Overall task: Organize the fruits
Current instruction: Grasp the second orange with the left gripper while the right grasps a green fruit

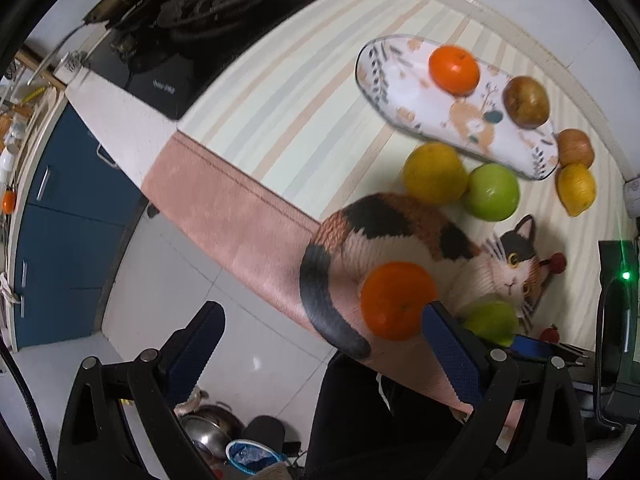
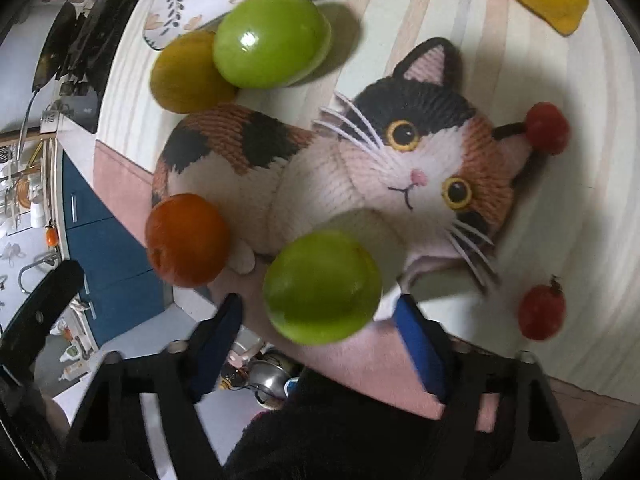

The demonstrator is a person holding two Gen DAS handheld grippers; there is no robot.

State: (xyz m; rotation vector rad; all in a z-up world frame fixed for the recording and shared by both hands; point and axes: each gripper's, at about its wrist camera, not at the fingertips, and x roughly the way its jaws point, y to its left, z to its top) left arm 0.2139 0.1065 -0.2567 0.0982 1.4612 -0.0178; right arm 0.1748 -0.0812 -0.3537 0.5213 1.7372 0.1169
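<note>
On the cat-print mat [image 1: 400,232], an orange [image 1: 398,300] lies just ahead of my left gripper [image 1: 324,344], close to its right finger. That gripper is open and holds nothing. A green apple [image 2: 322,286] sits just ahead of my right gripper [image 2: 318,340], in line with the gap between its blue pads [image 2: 420,344]. The pads stand apart from the apple, so the gripper is open. The same orange [image 2: 186,240] lies to the apple's left. A patterned oval plate [image 1: 400,80] holds another orange [image 1: 454,69] and a brown fruit [image 1: 526,101].
Beside the plate lie a yellow fruit [image 1: 434,172], a second green apple [image 1: 493,192], a brown fruit [image 1: 576,148] and a lemon [image 1: 576,188]. Two cherry tomatoes [image 2: 546,128] [image 2: 542,312] sit right of the cat. A gas stove [image 1: 212,20] is far left. The counter edge drops to the floor.
</note>
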